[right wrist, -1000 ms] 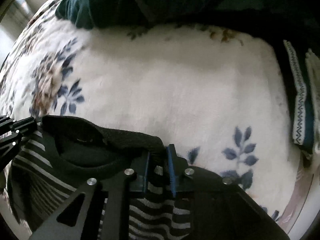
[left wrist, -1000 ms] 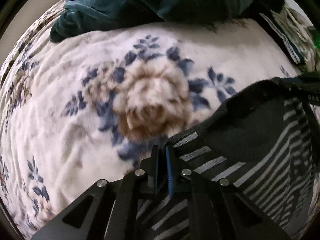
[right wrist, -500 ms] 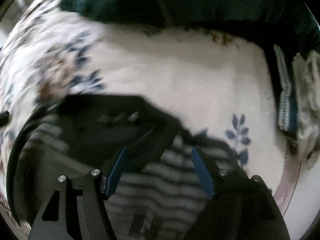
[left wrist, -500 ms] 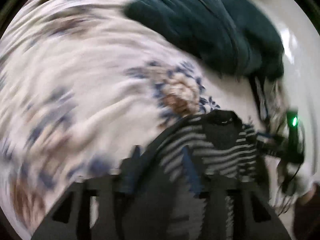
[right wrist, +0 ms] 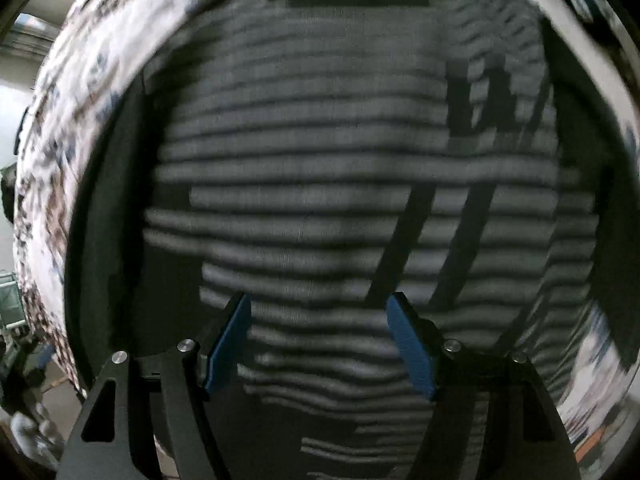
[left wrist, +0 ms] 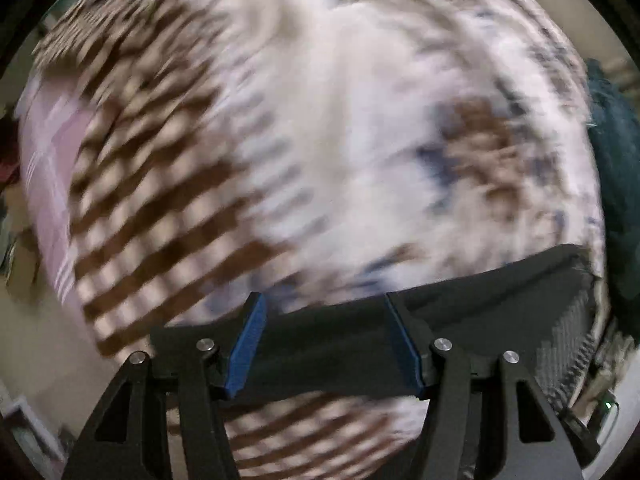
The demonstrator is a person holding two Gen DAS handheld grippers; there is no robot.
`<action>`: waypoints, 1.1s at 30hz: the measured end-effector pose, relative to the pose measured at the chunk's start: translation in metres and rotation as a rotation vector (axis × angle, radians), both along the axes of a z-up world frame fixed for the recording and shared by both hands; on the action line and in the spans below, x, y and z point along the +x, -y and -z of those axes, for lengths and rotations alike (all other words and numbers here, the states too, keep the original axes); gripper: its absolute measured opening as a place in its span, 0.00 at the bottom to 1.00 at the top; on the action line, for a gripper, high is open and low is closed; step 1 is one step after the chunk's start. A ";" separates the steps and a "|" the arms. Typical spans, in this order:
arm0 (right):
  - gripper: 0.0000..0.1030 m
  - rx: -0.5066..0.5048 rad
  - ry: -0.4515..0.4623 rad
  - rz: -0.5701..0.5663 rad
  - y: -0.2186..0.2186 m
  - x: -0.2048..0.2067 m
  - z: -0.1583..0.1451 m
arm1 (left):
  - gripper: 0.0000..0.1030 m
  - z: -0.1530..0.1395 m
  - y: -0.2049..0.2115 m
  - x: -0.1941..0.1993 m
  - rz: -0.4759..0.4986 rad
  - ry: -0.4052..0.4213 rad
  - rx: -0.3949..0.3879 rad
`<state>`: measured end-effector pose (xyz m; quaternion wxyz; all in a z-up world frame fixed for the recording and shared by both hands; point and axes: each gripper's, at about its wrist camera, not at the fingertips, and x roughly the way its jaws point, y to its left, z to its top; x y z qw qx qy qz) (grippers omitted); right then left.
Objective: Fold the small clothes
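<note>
A small black sweater with grey stripes (right wrist: 340,184) lies spread flat on the floral blanket (right wrist: 100,40) and fills the right wrist view, collar at the top. My right gripper (right wrist: 320,344) is open and empty, hovering over its lower part. In the blurred left wrist view my left gripper (left wrist: 324,344) is open and empty. A black sleeve or edge of the sweater (left wrist: 480,292) runs across just beyond its fingertips towards the right.
The white blanket with blue and brown flowers (left wrist: 360,140) covers the bed. A brown-and-white checked cloth (left wrist: 152,184) lies at the left of the left wrist view, with a pink cloth (left wrist: 48,152) beside it. A dark teal blanket (left wrist: 616,184) sits at the right edge.
Both grippers let go of the sweater's collar edge and opened. Both swung away: the right now looks down over the flat sweater, the left towards the checked cloth.
</note>
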<state>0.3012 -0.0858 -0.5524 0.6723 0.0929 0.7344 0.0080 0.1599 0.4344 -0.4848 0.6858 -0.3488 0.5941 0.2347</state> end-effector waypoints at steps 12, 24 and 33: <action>0.70 -0.084 -0.024 -0.101 -0.055 -0.043 0.006 | 0.60 0.023 0.051 -0.090 0.256 -0.120 0.141; 0.70 -0.111 -0.037 -0.105 -0.088 -0.092 0.005 | 0.61 -0.015 -0.070 -0.141 -0.197 0.142 0.149; 0.70 -0.096 -0.050 -0.050 -0.101 -0.128 -0.004 | 0.48 0.057 -0.027 -0.104 -0.149 0.057 0.131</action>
